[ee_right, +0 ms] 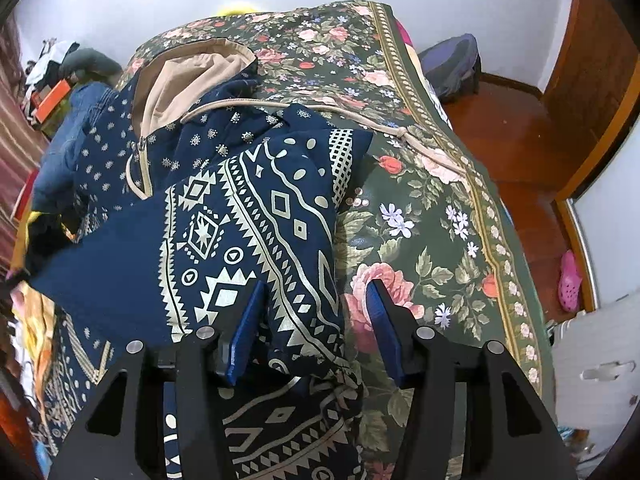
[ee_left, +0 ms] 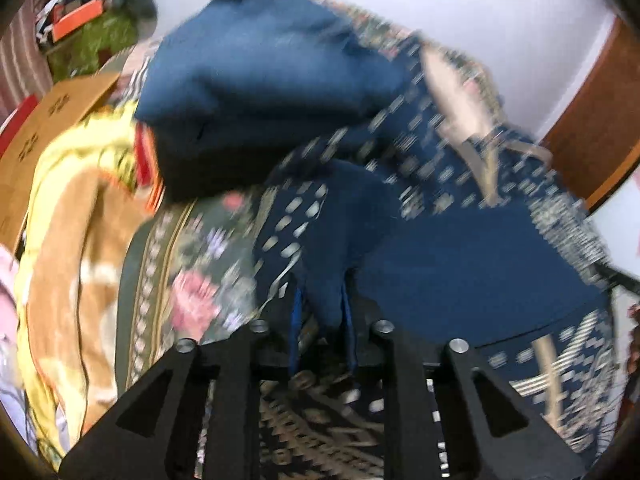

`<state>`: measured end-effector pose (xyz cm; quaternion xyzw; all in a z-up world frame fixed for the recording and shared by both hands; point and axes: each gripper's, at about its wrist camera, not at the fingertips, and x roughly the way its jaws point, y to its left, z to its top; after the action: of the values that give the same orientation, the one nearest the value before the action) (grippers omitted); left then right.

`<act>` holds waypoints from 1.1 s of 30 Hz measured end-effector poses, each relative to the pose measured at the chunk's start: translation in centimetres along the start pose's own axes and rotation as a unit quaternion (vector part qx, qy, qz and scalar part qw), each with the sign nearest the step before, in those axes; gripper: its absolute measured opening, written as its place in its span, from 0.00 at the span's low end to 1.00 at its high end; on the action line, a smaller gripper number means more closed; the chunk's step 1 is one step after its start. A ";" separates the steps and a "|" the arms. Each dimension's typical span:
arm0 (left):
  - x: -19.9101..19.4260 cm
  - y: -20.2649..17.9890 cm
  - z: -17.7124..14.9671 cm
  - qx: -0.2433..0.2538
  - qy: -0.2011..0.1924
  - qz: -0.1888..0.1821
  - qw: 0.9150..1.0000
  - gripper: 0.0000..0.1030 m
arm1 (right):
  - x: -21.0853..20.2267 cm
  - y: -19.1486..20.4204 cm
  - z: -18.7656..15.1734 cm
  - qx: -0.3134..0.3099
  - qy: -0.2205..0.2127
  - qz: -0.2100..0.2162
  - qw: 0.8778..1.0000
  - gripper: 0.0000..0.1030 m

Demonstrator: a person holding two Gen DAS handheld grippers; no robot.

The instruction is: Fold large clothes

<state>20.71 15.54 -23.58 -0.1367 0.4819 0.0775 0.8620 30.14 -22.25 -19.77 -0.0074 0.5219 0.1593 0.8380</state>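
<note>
A navy hooded garment [ee_right: 248, 208] with cream geometric print lies partly folded on a bed. Its beige-lined hood [ee_right: 188, 76] and drawstring point to the far end. In the right wrist view my right gripper [ee_right: 315, 285] stands open over the garment's near edge. A ridge of printed cloth lies between the blue pads [ee_right: 246, 328], and the right-hand pad is clear of it. The left wrist view is blurred. There my left gripper [ee_left: 322, 300] is shut on a fold of the same navy garment [ee_left: 460, 272], which rises from between the pads.
The bed has a dark green floral bedspread [ee_right: 420, 208]. A plain blue denim piece [ee_left: 260, 80] lies beside the garment, then a yellow-brown blanket [ee_left: 68, 220] and a cardboard box [ee_left: 52, 120]. Right of the bed are wooden floor [ee_right: 512, 128], a dark bag [ee_right: 452, 64] and a pink shoe [ee_right: 570, 282].
</note>
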 end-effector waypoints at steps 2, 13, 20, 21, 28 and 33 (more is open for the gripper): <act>1.3 1.2 -1.3 -0.004 0.019 0.035 0.999 0.31 | 0.0 -0.2 -0.2 0.004 -0.001 0.002 1.000 0.50; -0.8 2.5 -0.7 -0.034 0.010 0.012 0.999 0.46 | -1.2 0.5 1.4 -0.008 -0.018 -0.011 1.000 0.55; -5.1 -0.7 6.1 0.007 -0.068 0.004 0.998 0.46 | -4.8 2.0 5.8 -0.026 -0.084 0.019 0.996 0.55; -5.5 -1.2 7.1 0.015 -0.079 0.003 0.997 0.46 | -5.1 2.1 6.3 -0.027 -0.092 0.022 0.995 0.55; -5.7 -5.1 13.7 0.052 -0.116 -0.024 0.992 0.46 | -5.7 5.0 11.6 -0.035 -0.138 0.044 0.989 0.55; -2.4 -7.3 17.1 0.074 -0.106 -0.027 0.991 0.46 | -2.6 6.5 15.8 -0.026 -0.123 0.070 0.990 0.55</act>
<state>35.24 13.87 -11.78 -0.0761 0.3881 0.0327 0.9179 41.10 -13.94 -9.33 0.0272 0.4096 0.2302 0.8823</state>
